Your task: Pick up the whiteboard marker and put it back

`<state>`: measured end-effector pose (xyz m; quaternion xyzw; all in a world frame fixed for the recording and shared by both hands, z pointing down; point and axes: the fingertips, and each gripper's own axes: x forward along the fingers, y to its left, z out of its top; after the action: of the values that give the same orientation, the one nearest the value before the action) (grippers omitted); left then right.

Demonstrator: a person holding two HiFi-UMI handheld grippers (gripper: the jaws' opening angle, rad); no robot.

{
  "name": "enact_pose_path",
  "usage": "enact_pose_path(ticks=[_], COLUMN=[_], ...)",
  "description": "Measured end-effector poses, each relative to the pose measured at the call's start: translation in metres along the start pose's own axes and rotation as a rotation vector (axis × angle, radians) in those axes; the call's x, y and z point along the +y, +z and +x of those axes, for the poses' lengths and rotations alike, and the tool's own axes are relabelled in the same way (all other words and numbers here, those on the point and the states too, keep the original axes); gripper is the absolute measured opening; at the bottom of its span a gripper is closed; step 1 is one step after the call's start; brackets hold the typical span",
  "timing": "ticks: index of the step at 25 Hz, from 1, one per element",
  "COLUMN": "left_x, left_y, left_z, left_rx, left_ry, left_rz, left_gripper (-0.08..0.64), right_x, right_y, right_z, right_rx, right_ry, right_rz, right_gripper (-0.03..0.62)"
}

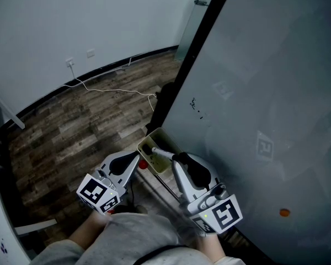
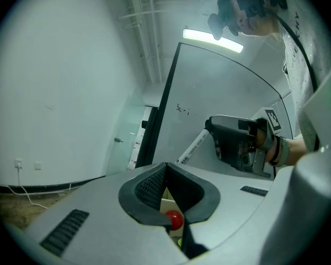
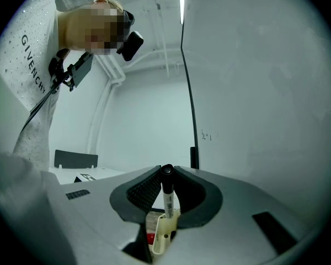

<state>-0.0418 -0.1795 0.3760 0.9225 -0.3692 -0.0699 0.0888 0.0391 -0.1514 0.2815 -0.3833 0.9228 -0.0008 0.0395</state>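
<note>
Right gripper point(image 3: 166, 173): the 2 jaws pinch the whiteboard marker point(image 3: 168, 200) at their tips. The marker's dark end sits right at the tip line, and its white printed barrel runs down through the gap below the pads. In the right gripper view the barrel's lower end overlaps the pale holder point(image 3: 160, 235) under the jaws; I cannot tell whether marker and holder touch. In the head view the right gripper point(image 1: 173, 158) points level toward the lower edge of the whiteboard point(image 1: 265, 93). The marker point(image 1: 159, 153) sticks out ahead of its jaws over the open holder point(image 1: 147, 144), which stands at the board's bottom edge. Left gripper point(image 2: 165, 167): the 2 jaws are pressed together at the tips with nothing between the pads. The gap behind the tips shows a red round object point(image 2: 175, 220) lying beyond them. In the head view the left gripper point(image 1: 137, 156) sits just beside the holder, on its left, with the red object point(image 1: 143, 163) near its tips. The left gripper view also shows the right gripper point(image 2: 211, 127) with the marker point(image 2: 192, 147) slanting down and left out of its jaws. Also noted: wood-pattern floor point(image 1: 83, 131), a white cable point(image 1: 116, 90) on it, and 1 orange dot point(image 1: 284, 212) on the board.
</note>
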Motion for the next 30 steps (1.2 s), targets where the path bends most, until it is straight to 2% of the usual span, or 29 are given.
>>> enact_pose_path(ticks=[30], left_x=[0.013], left_y=[0.001], left_z=[-0.005], left_rx=[-0.012], left_ry=[0.031], left_rz=[-0.021], left_gripper=[0.015], right_x=[0.0], right_y=[0.002], right_z=[0.016], right_rx=[-0.015], right_ry=[0.04], right_rz=[0.025], right_gripper=[0.081])
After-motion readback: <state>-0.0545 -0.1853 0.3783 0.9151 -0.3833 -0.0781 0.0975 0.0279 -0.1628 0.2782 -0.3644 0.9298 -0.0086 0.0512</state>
